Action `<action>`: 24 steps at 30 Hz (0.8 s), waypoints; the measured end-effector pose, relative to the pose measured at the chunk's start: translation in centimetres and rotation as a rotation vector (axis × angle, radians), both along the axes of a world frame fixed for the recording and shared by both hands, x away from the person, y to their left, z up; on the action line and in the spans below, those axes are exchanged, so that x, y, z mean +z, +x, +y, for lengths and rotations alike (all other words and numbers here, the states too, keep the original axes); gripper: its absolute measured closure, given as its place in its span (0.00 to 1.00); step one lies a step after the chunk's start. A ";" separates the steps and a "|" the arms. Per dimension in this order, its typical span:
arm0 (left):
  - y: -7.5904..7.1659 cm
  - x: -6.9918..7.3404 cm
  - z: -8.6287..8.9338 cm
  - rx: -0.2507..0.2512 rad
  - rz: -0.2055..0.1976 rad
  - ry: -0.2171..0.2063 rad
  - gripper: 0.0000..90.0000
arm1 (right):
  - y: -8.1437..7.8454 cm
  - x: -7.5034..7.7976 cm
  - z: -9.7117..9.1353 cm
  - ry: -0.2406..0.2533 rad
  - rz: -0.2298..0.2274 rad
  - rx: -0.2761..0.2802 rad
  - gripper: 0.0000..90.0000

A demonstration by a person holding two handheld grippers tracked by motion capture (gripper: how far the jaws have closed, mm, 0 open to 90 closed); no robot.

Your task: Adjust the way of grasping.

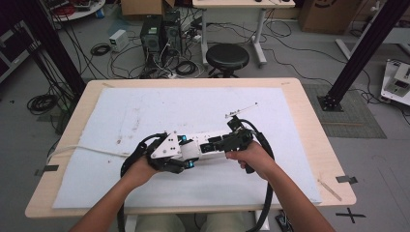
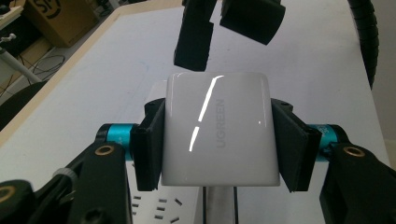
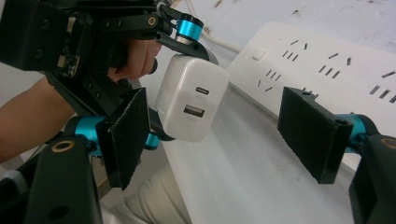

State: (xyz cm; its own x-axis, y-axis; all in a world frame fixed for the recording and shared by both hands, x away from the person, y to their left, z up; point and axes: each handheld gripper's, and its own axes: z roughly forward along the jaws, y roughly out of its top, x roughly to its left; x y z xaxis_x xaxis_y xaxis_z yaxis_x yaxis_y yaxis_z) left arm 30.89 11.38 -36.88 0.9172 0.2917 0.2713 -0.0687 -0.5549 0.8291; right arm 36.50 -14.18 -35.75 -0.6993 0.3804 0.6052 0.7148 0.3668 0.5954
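My left gripper [image 2: 219, 140] is shut on a white UGREEN wall charger [image 2: 219, 130], one pad on each of its sides. The charger [image 3: 191, 102] hangs just above one end of a white power strip [image 3: 317, 60], and its two USB ports face the right gripper view. My right gripper [image 3: 224, 135] stands open close in front of the charger; its pads touch nothing and the strip runs below and between them. In the high view both grippers meet at the table's middle, left gripper [image 1: 186, 157] and right gripper [image 1: 209, 146], over the strip [image 1: 215, 137].
A white mat [image 1: 145, 111] covers most of the wooden table [image 1: 314, 140]. The strip's white cord [image 1: 92, 150] runs off to the left edge. A thin rod [image 1: 241, 110] lies behind the hands. A stool [image 1: 227, 57] and cables stand on the floor beyond the far edge.
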 end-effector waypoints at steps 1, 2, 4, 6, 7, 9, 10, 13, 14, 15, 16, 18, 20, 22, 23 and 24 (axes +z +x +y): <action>0.0 0.0 -0.2 -0.001 -0.003 -0.002 0.47 | 0.1 -0.1 0.2 -0.003 0.022 -0.005 0.29; 0.0 0.0 -0.2 -0.002 -0.004 -0.001 0.47 | 0.1 -0.1 0.3 -0.002 0.032 -0.003 0.29; 0.1 0.1 -0.4 -0.003 -0.007 -0.004 0.47 | 0.3 -0.2 0.5 0.006 0.058 -0.003 0.29; 0.1 0.1 -0.5 -0.005 -0.011 -0.004 0.47 | 0.4 -0.4 0.8 0.012 0.080 -0.002 0.29; 0.1 0.1 -0.6 -0.007 -0.010 -0.009 0.47 | 0.5 -0.5 0.9 0.015 0.087 0.001 0.29; 0.1 0.1 -0.7 -0.012 -0.013 -0.007 0.47 | 0.6 -0.8 1.2 0.018 0.103 -0.002 0.29; 0.0 0.2 -0.8 -0.013 -0.011 -0.006 0.47 | 0.6 -0.9 1.3 0.015 0.116 -0.004 0.29; 0.1 0.1 -0.9 -0.016 -0.012 -0.006 0.47 | 0.7 -1.3 1.6 0.015 0.136 -0.003 0.29; 0.1 0.1 -0.9 -0.018 -0.013 -0.002 0.47 | 0.7 -1.4 1.7 0.015 0.135 -0.002 0.29; 0.1 0.1 -0.9 -0.019 -0.013 -0.002 0.47 | 0.7 -1.5 1.7 0.017 0.143 -0.002 0.30; 0.1 0.0 -1.0 -0.022 -0.016 0.000 0.47 | 0.7 -1.6 1.8 0.016 0.145 -0.001 0.31; 0.1 0.0 -1.0 -0.028 -0.019 0.002 0.47 | 0.8 -1.7 1.9 0.020 0.162 0.003 0.33; 0.1 0.0 -1.0 -0.026 -0.016 0.004 0.47 | 0.9 -1.9 1.9 0.037 0.181 0.011 0.39; 0.1 0.0 -1.1 -0.029 -0.016 0.004 0.47 | 1.0 -2.1 2.0 0.055 0.202 0.016 0.42; 0.1 0.0 -1.1 -0.029 -0.016 0.002 0.47 | 1.1 -2.2 2.0 0.059 0.207 0.023 0.46; 0.0 -0.1 -1.1 -0.028 -0.015 0.003 0.47 | 1.1 -2.3 2.0 0.070 0.215 0.028 0.48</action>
